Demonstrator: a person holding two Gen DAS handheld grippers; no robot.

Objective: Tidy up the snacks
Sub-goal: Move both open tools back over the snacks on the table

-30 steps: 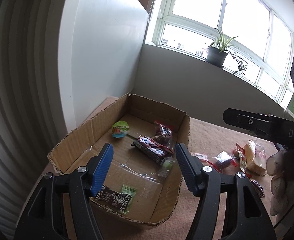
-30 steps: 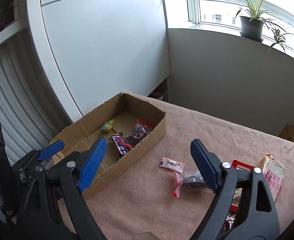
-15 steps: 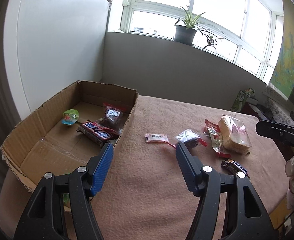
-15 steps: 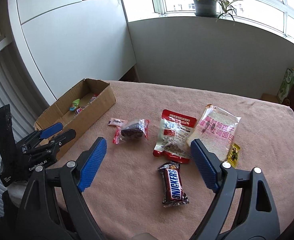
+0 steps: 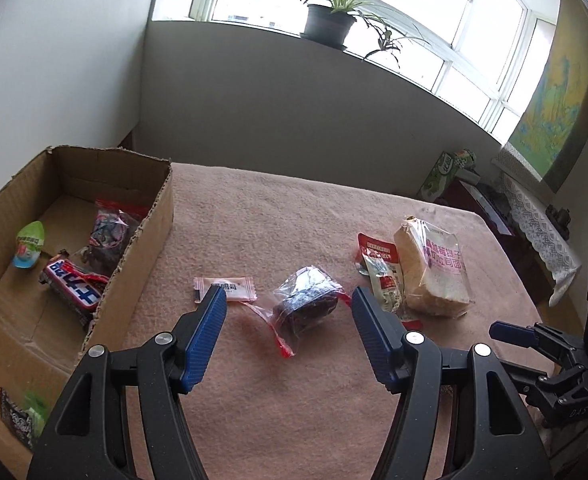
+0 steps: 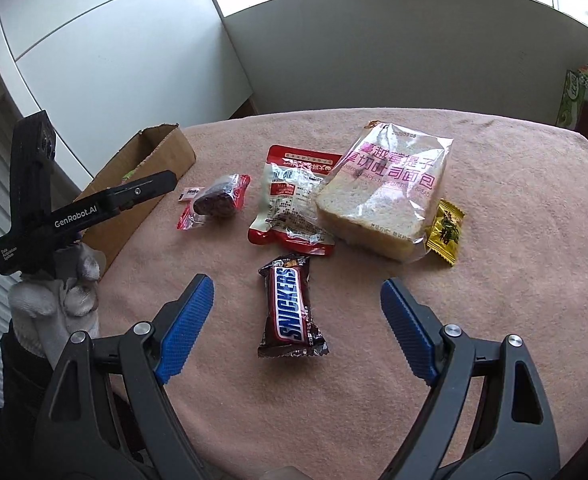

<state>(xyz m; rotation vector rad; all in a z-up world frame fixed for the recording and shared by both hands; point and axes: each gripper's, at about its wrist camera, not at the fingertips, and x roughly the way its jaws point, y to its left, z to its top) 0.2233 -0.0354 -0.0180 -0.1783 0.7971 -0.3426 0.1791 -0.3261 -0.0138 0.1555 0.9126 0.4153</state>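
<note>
Nearby, cardboard box (image 5: 161,216) flanks the loose dark snack (image 5: 308,304).

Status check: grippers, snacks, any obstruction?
Left gripper, right gripper open, empty. Brown Snickers bar lined up. Brown cardboard box part-filled. Nothing in the way.

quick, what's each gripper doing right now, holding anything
Left gripper: open, empty, above the dark wrapped snack.
Right gripper: open, empty, above the Snickers bar.

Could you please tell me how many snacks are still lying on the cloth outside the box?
6: pink candy wrapper, dark cake packet, red pouch, bagged sliced bread, yellow candy, brown Snickers bar. More may be hidden.
</note>
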